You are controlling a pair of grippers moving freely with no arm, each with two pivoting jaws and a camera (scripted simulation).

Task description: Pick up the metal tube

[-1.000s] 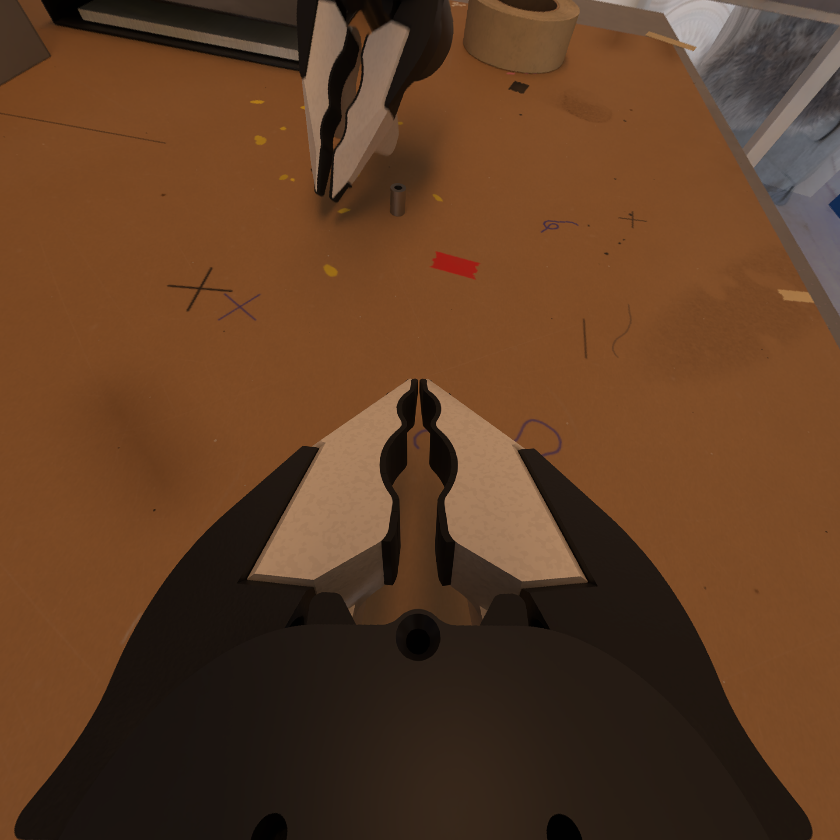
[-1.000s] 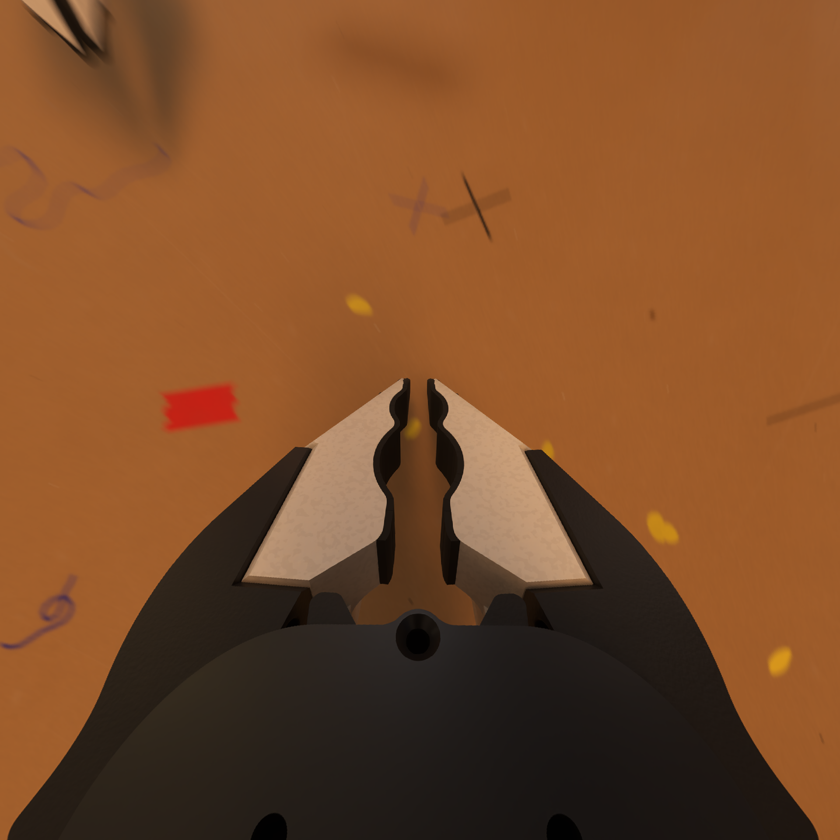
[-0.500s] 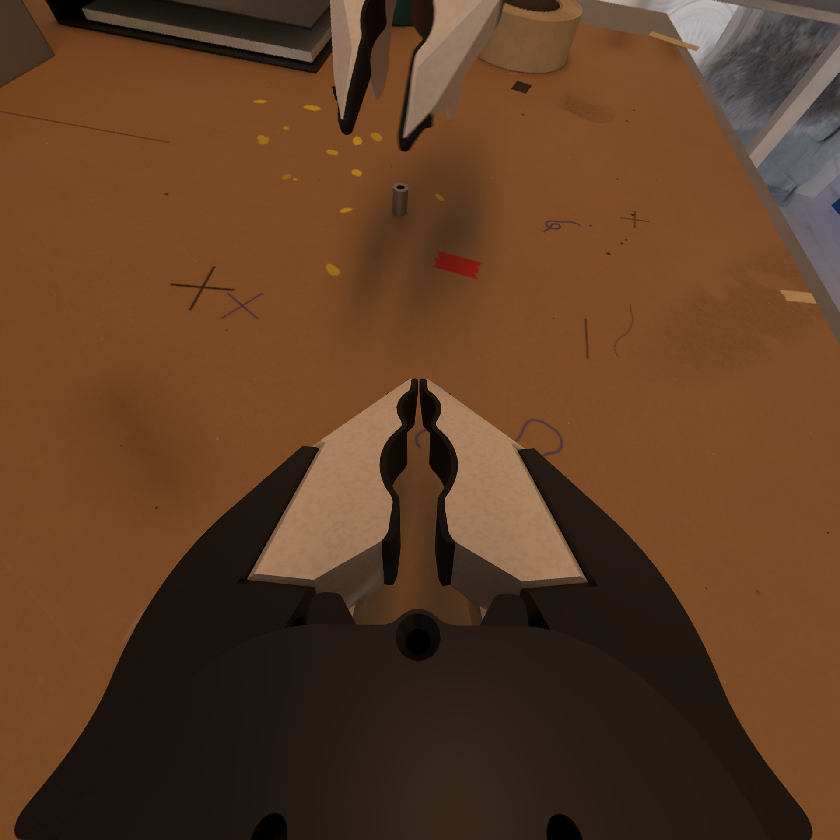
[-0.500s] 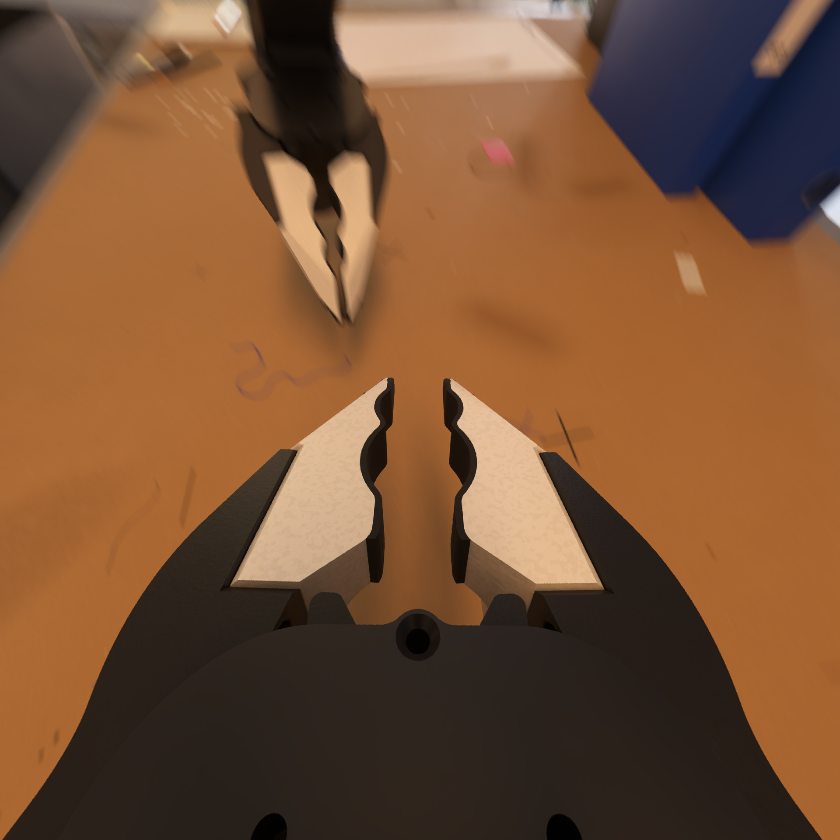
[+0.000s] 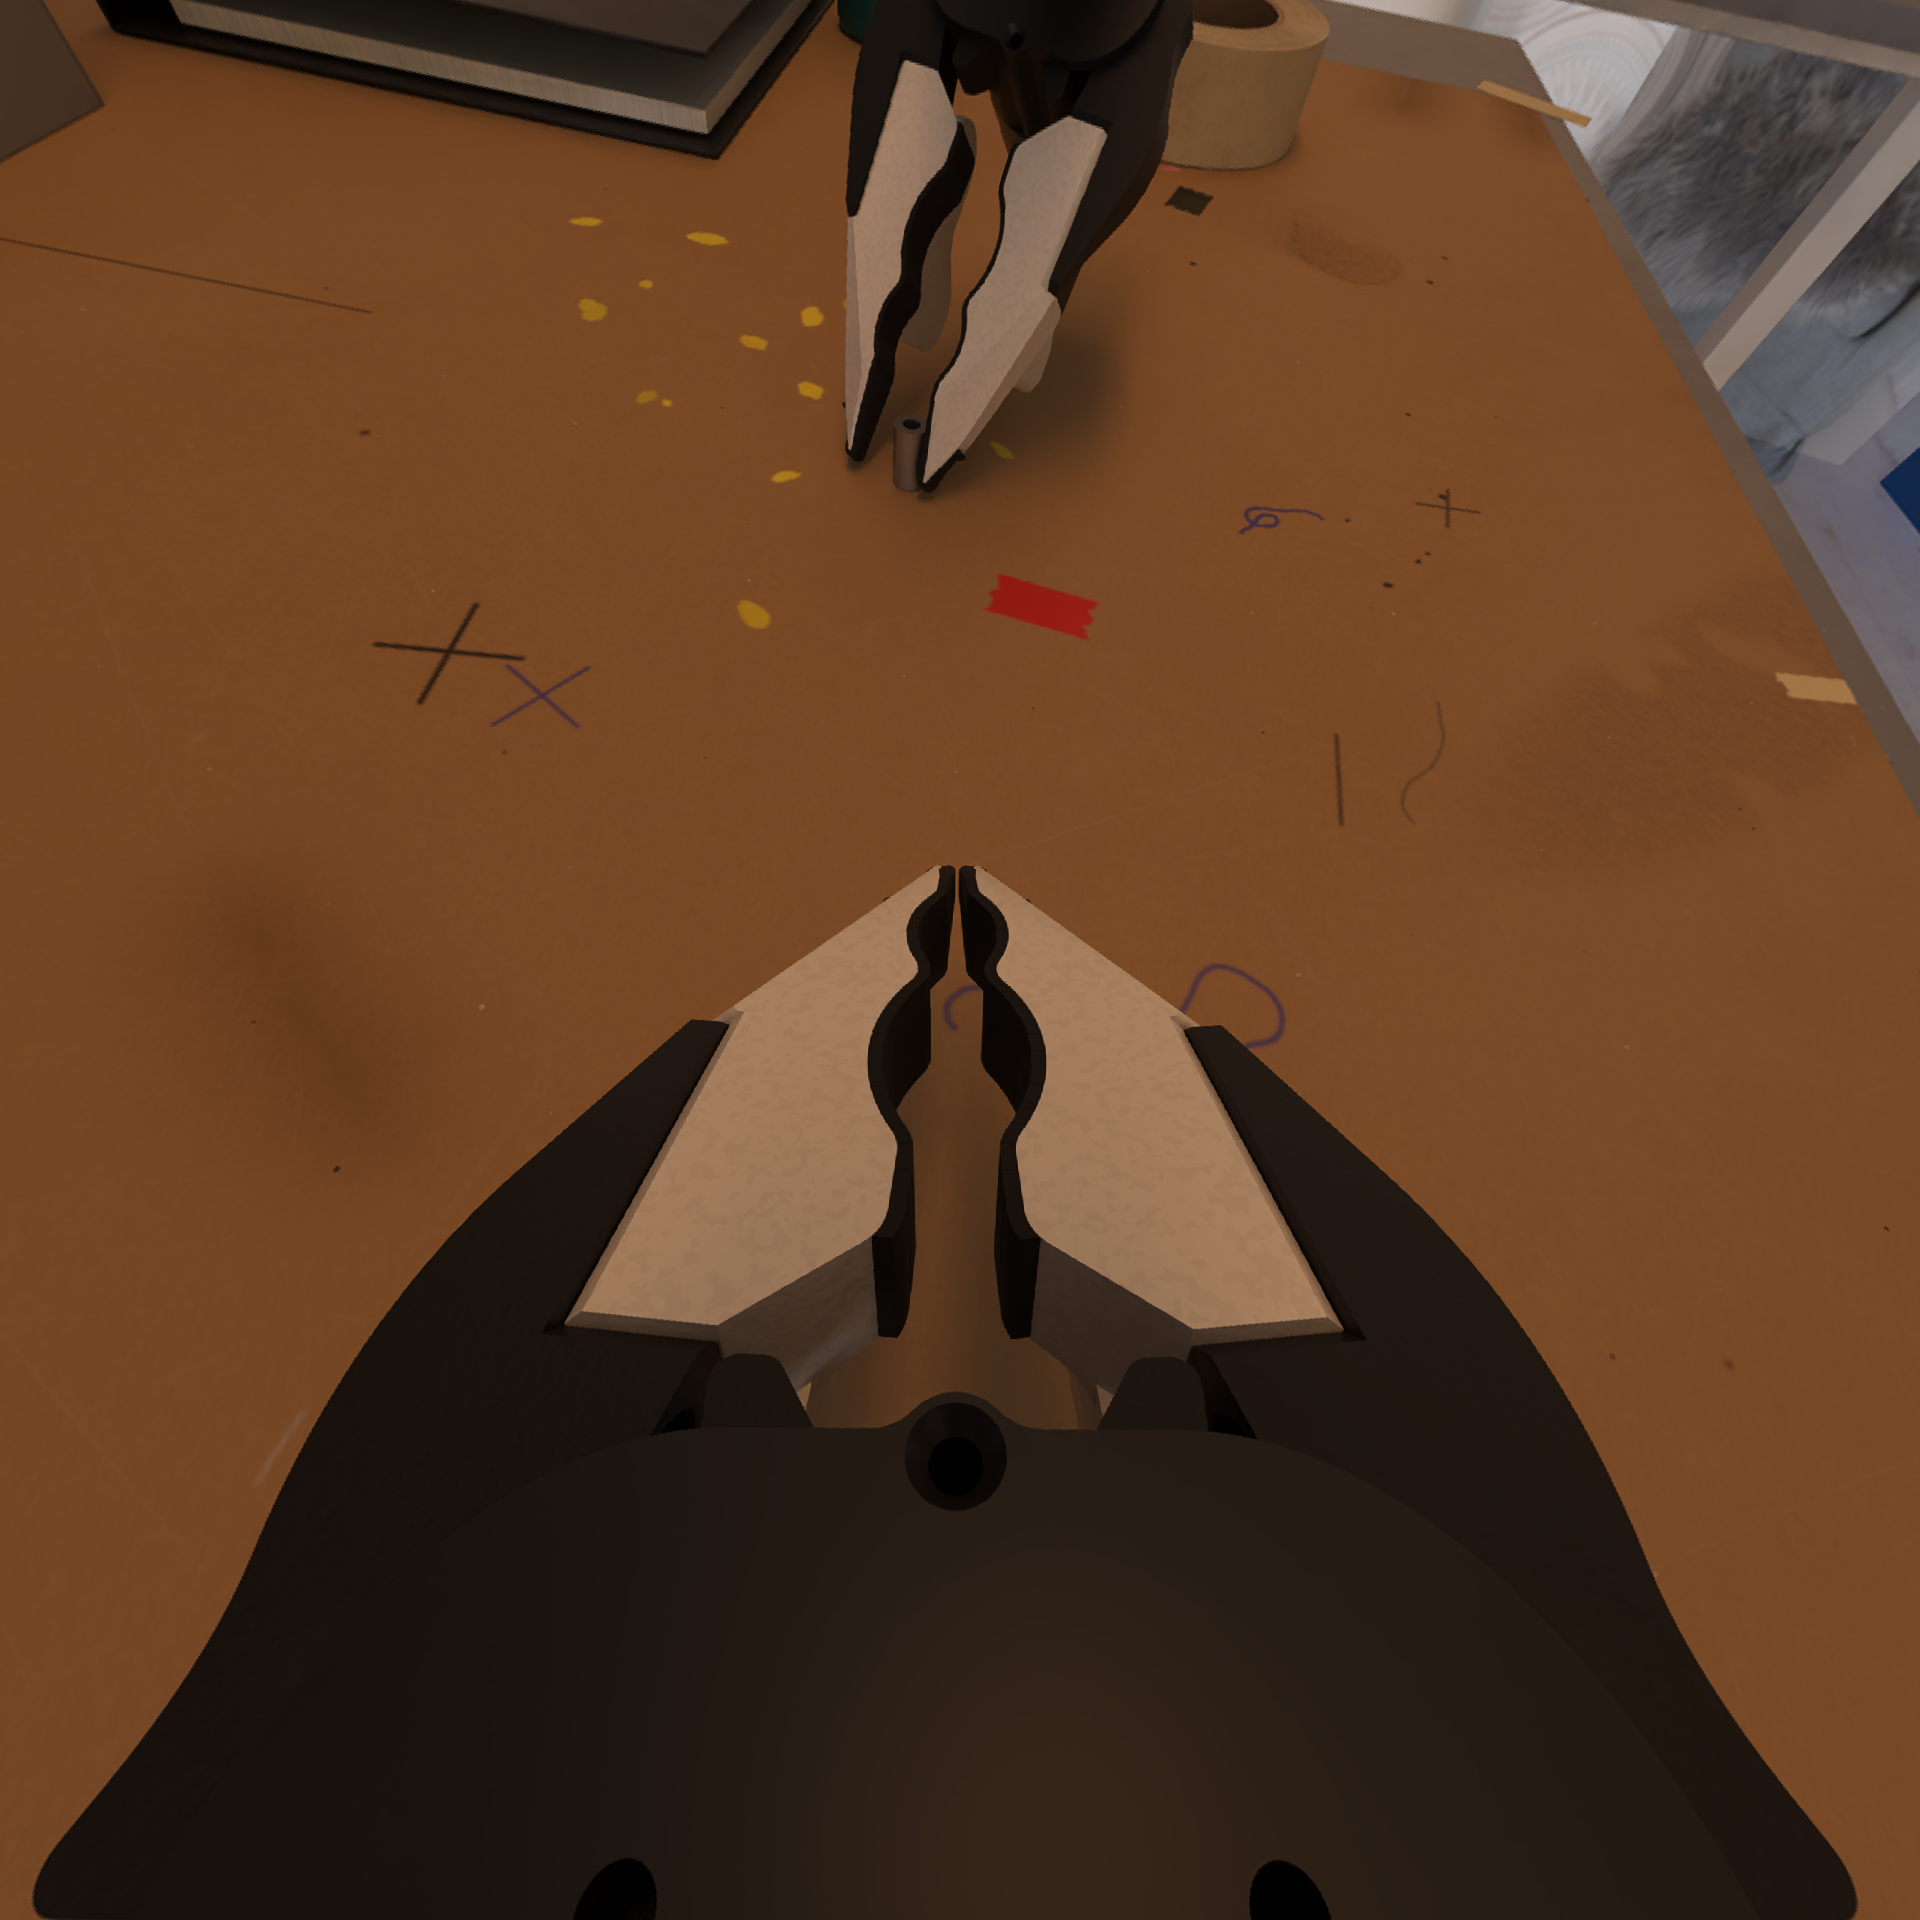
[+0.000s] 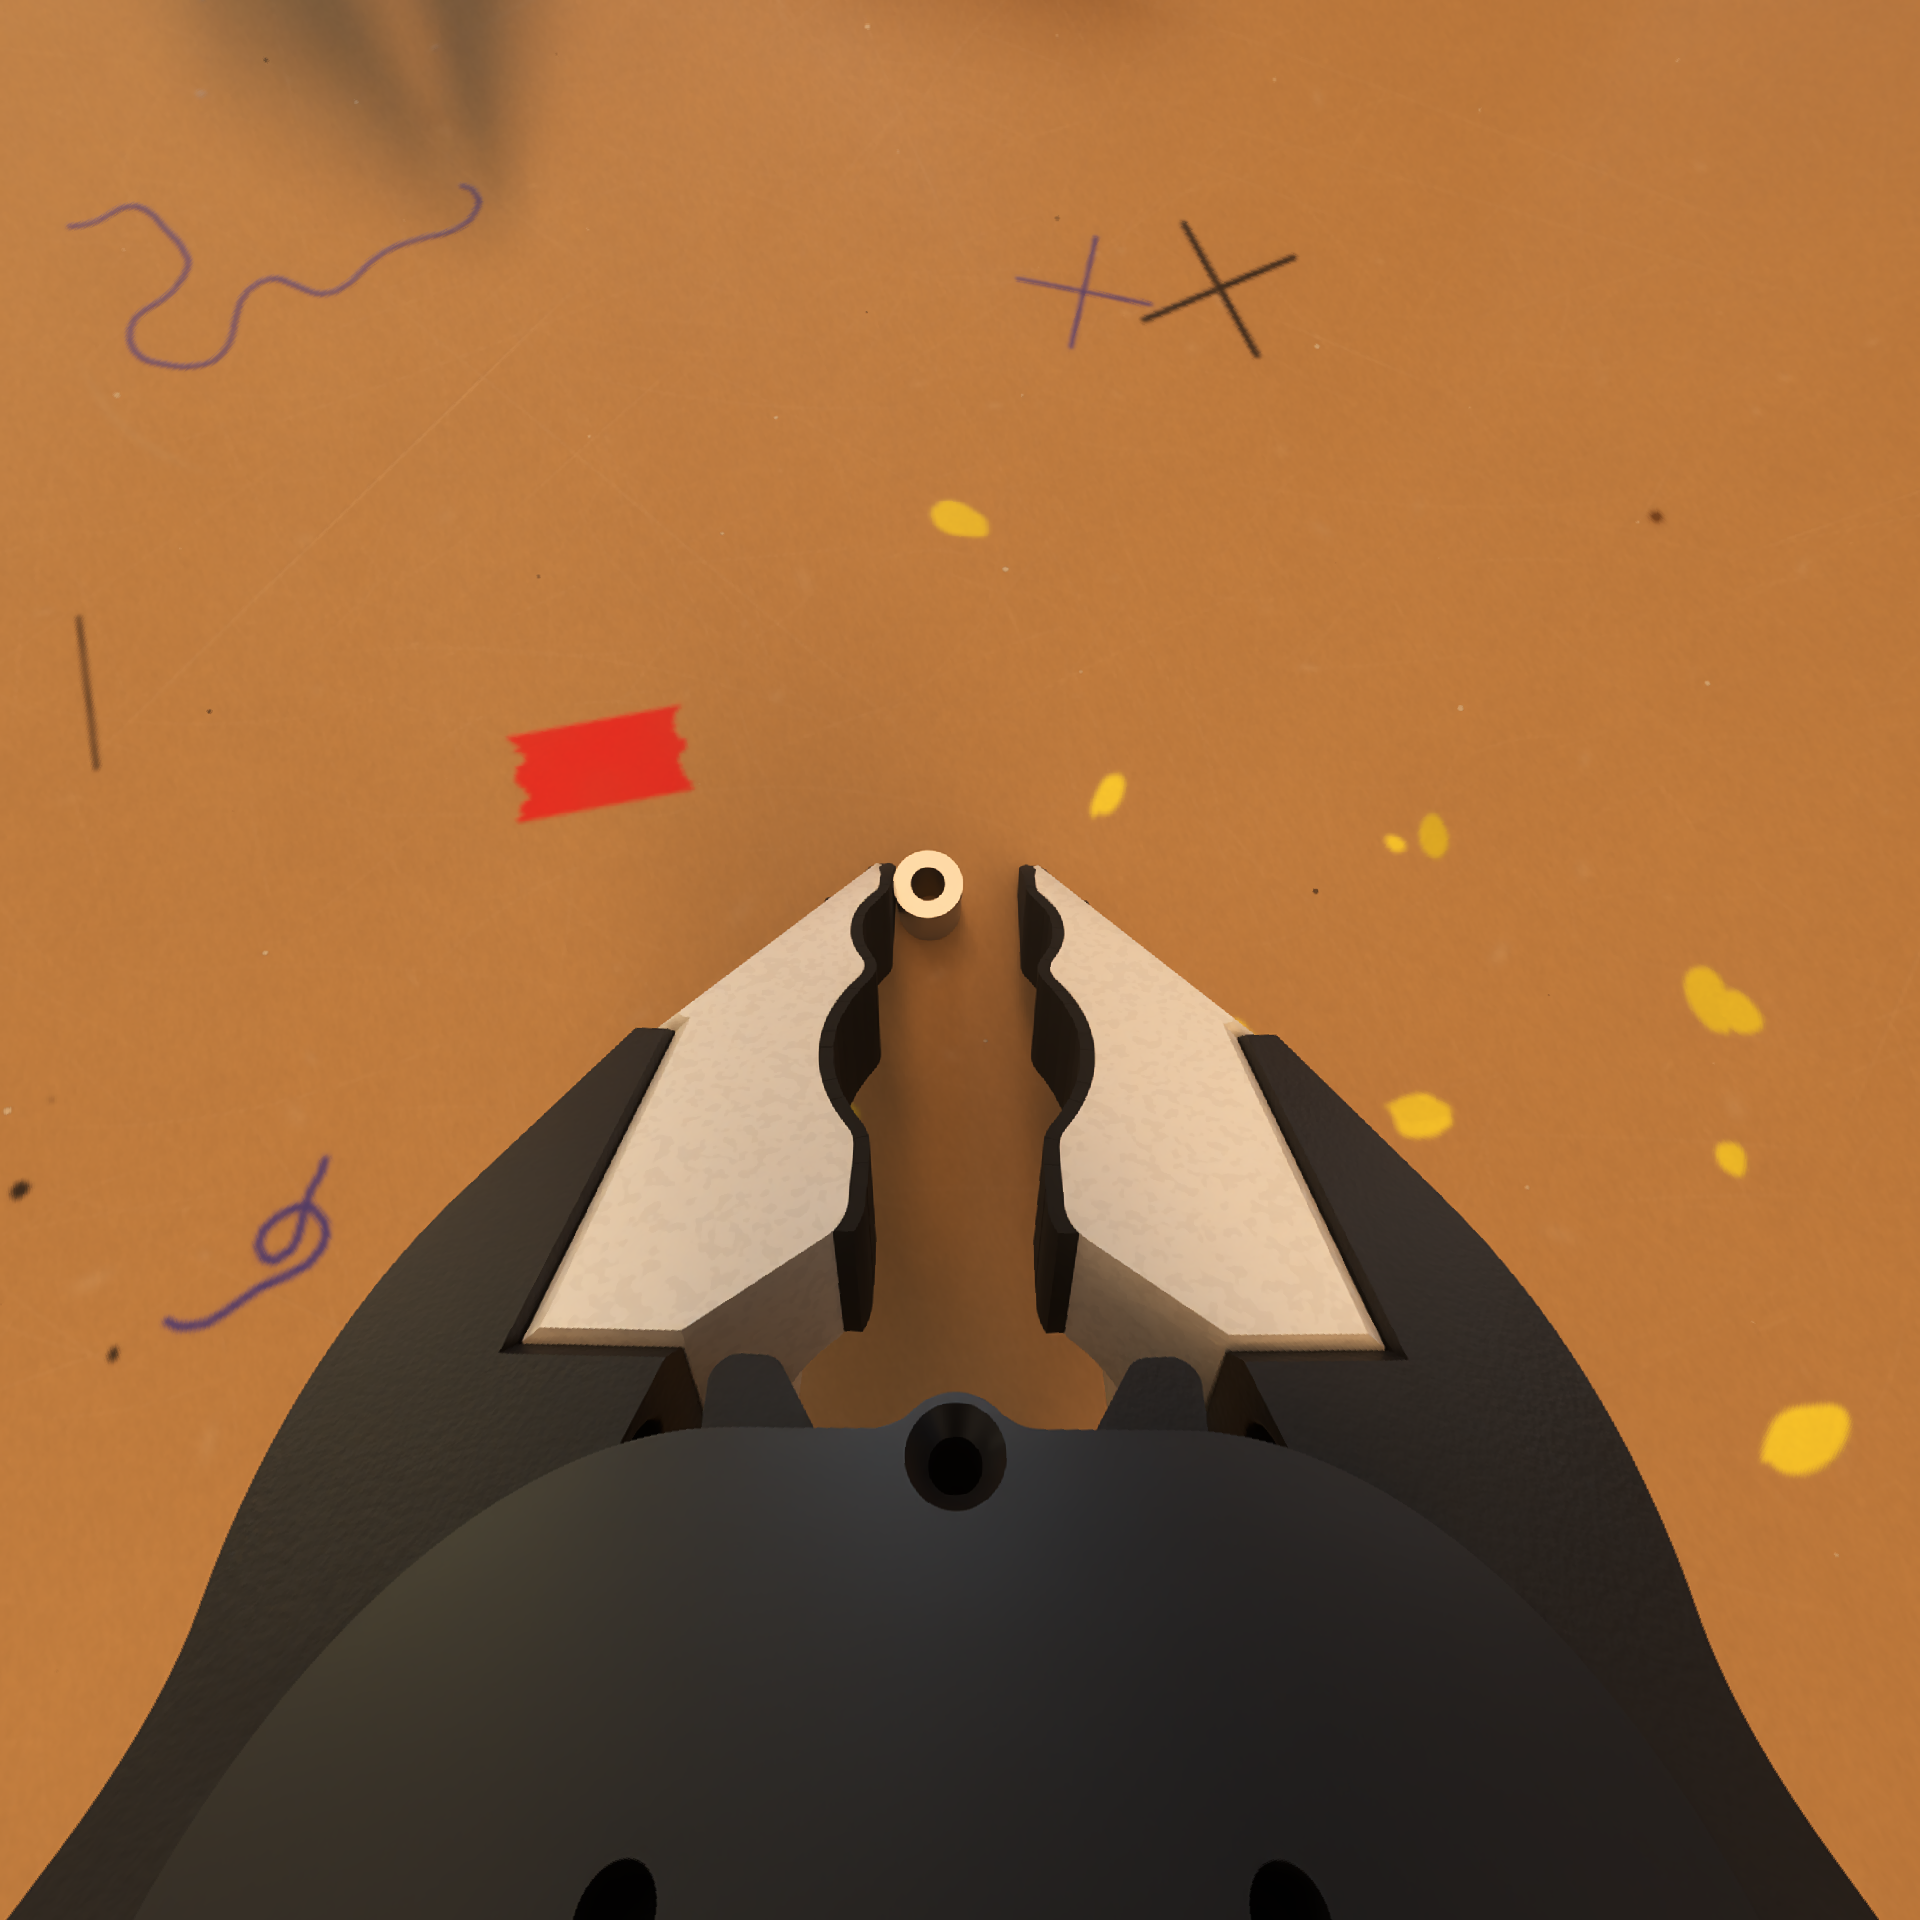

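The metal tube (image 5: 907, 453) is a short grey cylinder standing upright on the brown table; from above it shows as a pale ring (image 6: 927, 885). My right gripper (image 6: 954, 878) points straight down with its jaws open around the tube, which sits close to the left fingertip (image 6: 878, 904) with a gap to the other. In the left wrist view the right gripper (image 5: 899, 468) straddles the tube, tips at the table. My left gripper (image 5: 956, 878) is shut and empty, well short of the tube.
A red tape patch (image 5: 1041, 606) lies just in front of the tube, also in the right wrist view (image 6: 601, 762). Yellow paint spots (image 5: 752, 613) surround it. A tape roll (image 5: 1242, 99) and a flat dark-edged board (image 5: 468, 52) stand at the far edge. The table edge (image 5: 1704, 343) runs along the right.
My right gripper has opened, tilted to point down and dropped over the tube so its fingers stand either side of it. My left gripper has not moved.
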